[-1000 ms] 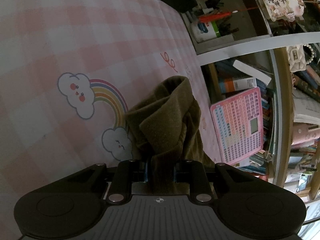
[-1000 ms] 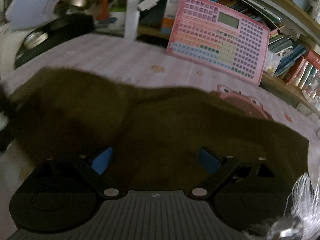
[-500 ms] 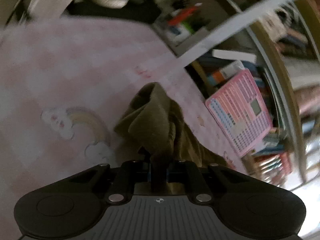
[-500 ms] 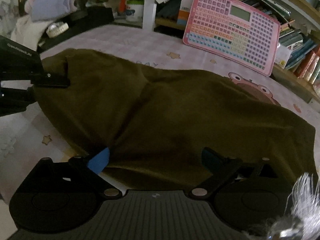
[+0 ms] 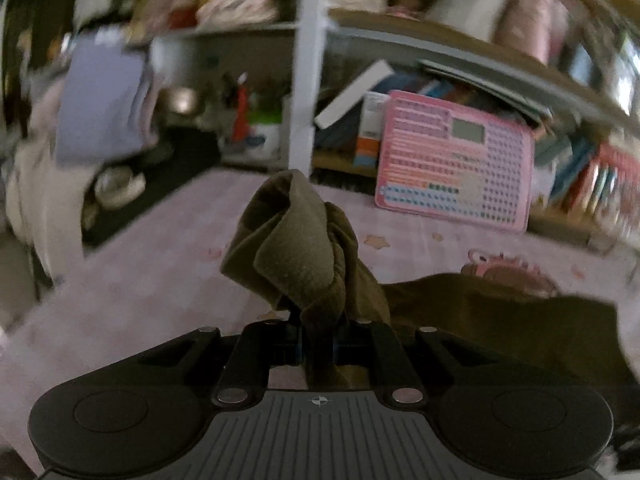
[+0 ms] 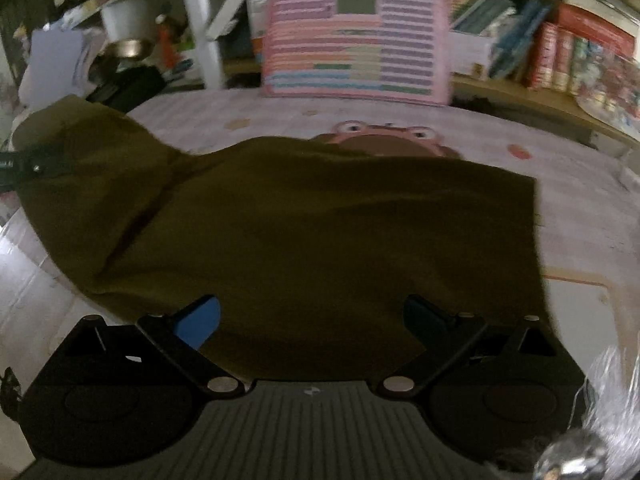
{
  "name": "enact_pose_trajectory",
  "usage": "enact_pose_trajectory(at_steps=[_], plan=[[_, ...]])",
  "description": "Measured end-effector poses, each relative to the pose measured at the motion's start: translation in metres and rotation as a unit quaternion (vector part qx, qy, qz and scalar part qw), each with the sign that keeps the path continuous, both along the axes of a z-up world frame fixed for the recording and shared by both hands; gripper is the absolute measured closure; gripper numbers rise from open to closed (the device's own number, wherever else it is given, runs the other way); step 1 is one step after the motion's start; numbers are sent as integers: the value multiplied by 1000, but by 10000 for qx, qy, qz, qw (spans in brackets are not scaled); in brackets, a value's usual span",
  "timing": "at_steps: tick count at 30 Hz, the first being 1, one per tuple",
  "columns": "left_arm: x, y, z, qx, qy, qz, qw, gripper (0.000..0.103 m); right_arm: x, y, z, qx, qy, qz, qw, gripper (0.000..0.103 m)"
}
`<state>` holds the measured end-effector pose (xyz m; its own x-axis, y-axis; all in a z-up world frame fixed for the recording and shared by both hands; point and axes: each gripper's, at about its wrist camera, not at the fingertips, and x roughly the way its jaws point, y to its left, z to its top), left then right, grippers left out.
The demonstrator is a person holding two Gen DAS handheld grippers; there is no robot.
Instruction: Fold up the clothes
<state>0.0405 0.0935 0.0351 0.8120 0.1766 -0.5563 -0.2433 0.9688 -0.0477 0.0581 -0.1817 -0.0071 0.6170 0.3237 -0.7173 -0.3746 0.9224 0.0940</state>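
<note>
Left wrist view: the left gripper (image 5: 318, 344) has its fingers pinched tight on a bunched corner of the olive garment (image 5: 300, 256). That wad sticks up toward 12 o'clock, and the rest of the cloth trails off to 3 o'clock across the pink sheet (image 5: 160, 280)

Right wrist view: the right gripper (image 6: 312, 320) has its fingers spread wide, nothing in them. The garment lies just ahead at 12, long side running 9 to 3, and the held corner sits up at 10 o'clock, so the free right edge is nearer this hand
</note>
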Motion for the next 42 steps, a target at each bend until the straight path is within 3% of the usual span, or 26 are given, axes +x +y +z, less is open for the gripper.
enact_pose_trajectory(at_steps=[5, 9, 10, 12, 14, 17, 19, 21, 23, 25, 28, 33, 37, 38, 39, 40, 42], plan=[[4, -57, 13, 1068, 145, -261, 9938, 91, -1, -41, 2, 165, -27, 47, 9998, 4], [8, -102, 2, 1357, 435, -560, 9882, 84, 0, -68, 0, 235, 16, 3, 9997, 4], [9, -114, -2, 1435, 548, -637, 9861, 76, 0, -74, 0, 260, 29, -14, 9997, 4], [11, -138, -12, 1523, 841, -839, 9812, 49, 1, -85, -1, 305, 44, -30, 9995, 4], [11, -159, -24, 1518, 1144, -1095, 9756, 32, 2, -92, -2, 358, 62, 0, 9993, 4], [6, -181, -34, 1471, 1412, -1318, 9701, 29, 4, -98, -3, 425, 91, 59, 9990, 4], [-3, -183, -31, 1359, 1327, -1276, 9735, 27, 7, -99, -4, 461, 102, 76, 9989, 4], [-16, -175, -23, 1049, 1124, -1072, 9823, 22, 10, -97, -5, 524, 134, 115, 9985, 4], [-32, -156, -14, 552, 868, -609, 9928, 19, 14, -91, -4, 668, 216, 222, 9973, 4], [-48, -133, -8, 13, 700, -49, 9975, 19, 22, -82, -4, 955, 417, 402, 9937, 4], [-69, -120, -9, -279, 698, 379, 9965, 19, 40, -64, -4, 1507, 902, 604, 9826, 4], [-99, -103, -11, -647, 720, 938, 9909, 19, 83, -23, -22, 2443, 2347, 408, 9400, 4], [-106, -100, -9, -600, 718, 1015, 9904, 19, 102, 2, -24, 2672, 2746, 328, 9231, 6], [-107, -99, -8, -597, 695, 1062, 9901, 19, 107, 9, -25, 2728, 2845, 307, 9185, 23], [-109, -97, -7, -589, 671, 1107, 9898, 19, 112, 15, -26, 2784, 2943, 287, 9138, 47], [-110, -95, -6, -581, 647, 1151, 9895, 19, 115, 19, -25, 2896, 2994, 358, 9084, 79], [-113, -91, -6, -577, 621, 1220, 9889, 19, 115, 15, -17, 3307, 2936, 707, 8941, 81]])
